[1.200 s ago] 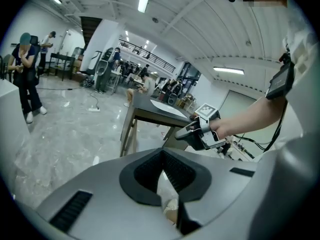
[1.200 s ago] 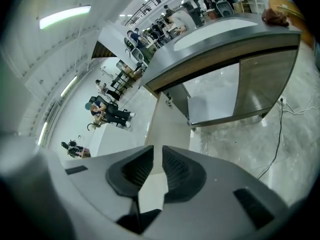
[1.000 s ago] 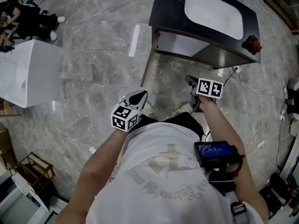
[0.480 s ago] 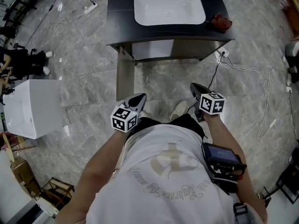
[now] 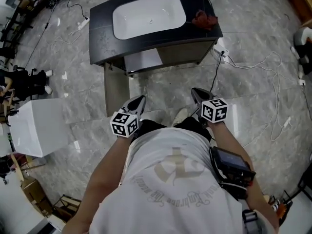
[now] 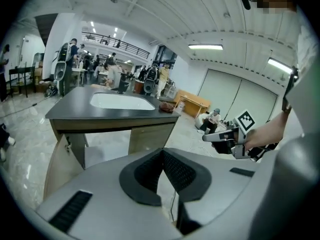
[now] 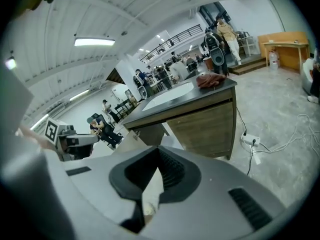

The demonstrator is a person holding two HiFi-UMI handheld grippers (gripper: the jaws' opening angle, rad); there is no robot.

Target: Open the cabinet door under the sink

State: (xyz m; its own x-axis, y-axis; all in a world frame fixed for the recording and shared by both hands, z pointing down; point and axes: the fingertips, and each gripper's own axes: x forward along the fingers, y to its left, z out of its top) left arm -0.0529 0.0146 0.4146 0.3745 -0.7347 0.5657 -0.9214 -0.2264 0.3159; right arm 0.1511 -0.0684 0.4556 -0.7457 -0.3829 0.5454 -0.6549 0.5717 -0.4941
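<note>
The left gripper (image 5: 137,101) has its jaws pressed together with nothing between them, as the left gripper view (image 6: 161,153) shows plainly, and the right gripper (image 5: 197,94) is likewise closed and empty (image 7: 159,150). Both are held side by side in front of the person's chest, pointing forward and down toward the sink cabinet (image 5: 97,30). The cabinet door (image 5: 117,89) stands swung out at the cabinet's left front corner, its pale panel reaching toward the person. Its near end lies just ahead and to the left of the left gripper, apart from it, and farther from the right one. In the left gripper view the door (image 6: 59,159) shows at the lower left, partly behind the gripper's body. The other wood-grain door (image 7: 207,126) is shut. On the dark top sit a white basin (image 5: 148,16) and a red cloth (image 5: 204,19). Each gripper's cube (image 5: 123,124) bears black-and-white square markers. The pale script on the person's shirt (image 5: 175,179) is too blurred to read, as is the screen of the device (image 5: 229,162) on the right forearm.
</note>
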